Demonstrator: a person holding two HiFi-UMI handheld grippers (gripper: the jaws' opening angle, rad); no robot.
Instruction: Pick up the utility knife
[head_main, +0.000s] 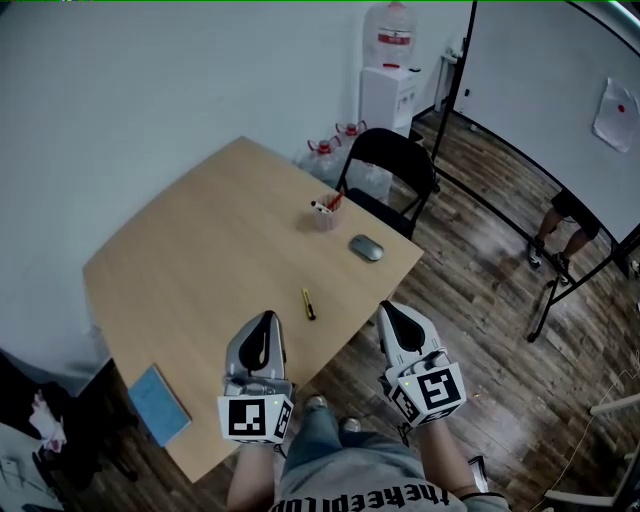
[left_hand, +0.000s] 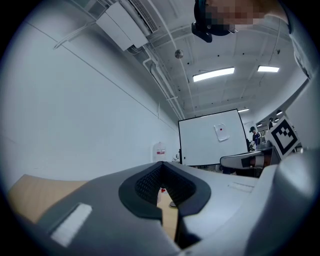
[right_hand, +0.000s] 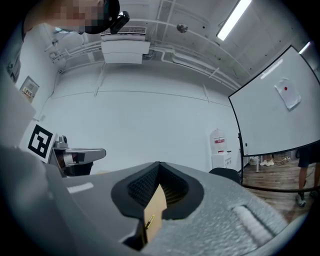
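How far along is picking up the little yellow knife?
Nothing looks done yet: the utility knife lies untouched on the table. Nothing is in hand: the left claw and right claw are both shut and empty, near the table's front edge, short of the knife. Still left: reach it, open a claw, grab the knife and lift it.

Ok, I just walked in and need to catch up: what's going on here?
A person stands at the wooden table with a gripper in each hand. The left gripper and right gripper are both shut and empty, held near the table's edge. The yellow utility knife lies untouched on the table between them.
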